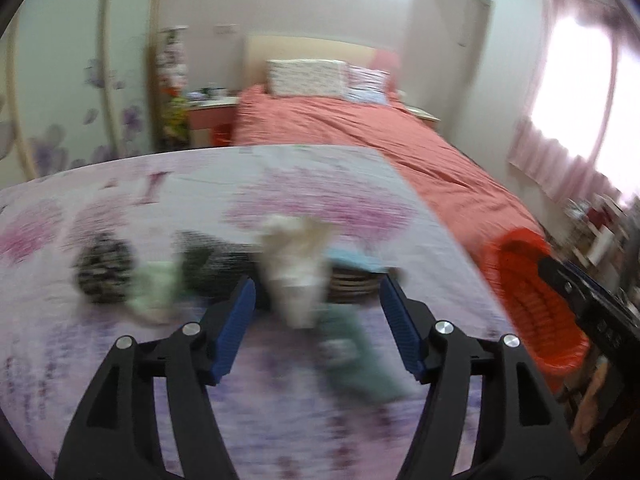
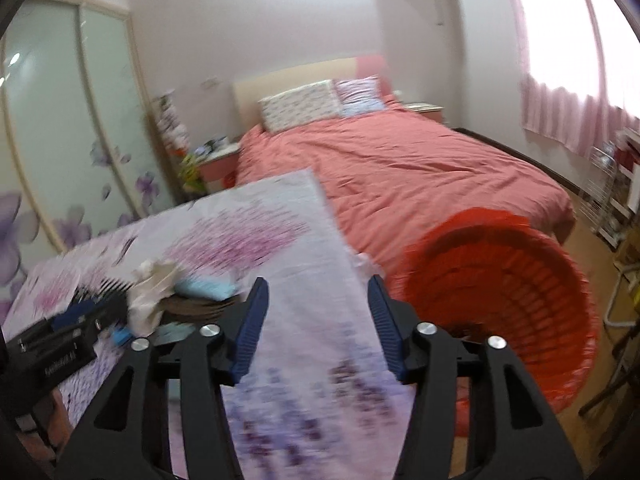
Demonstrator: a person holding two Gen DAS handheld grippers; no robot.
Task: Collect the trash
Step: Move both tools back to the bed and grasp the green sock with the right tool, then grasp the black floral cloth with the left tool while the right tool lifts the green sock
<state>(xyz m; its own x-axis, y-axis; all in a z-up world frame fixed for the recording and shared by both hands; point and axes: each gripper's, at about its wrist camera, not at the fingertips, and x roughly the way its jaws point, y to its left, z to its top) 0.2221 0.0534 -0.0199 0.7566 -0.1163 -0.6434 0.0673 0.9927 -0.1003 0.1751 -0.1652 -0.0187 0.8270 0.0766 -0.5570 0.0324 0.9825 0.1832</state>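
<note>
On the floral tablecloth lies a blurred row of litter. It holds a crumpled white paper, a dark speckled wad, a pale green scrap and a teal scrap. My left gripper is open, and the white paper lies in line with the gap with neither pad touching it. My right gripper is open over the table's right edge with nothing between its jaws. A red plastic basket stands off that edge. The white paper shows at the left of the right wrist view.
A shallow wicker tray with a light blue thing on it sits behind the white paper. A bed with a coral cover lies beyond the table. A sliding wardrobe is at the left, and a wire rack stands under the window.
</note>
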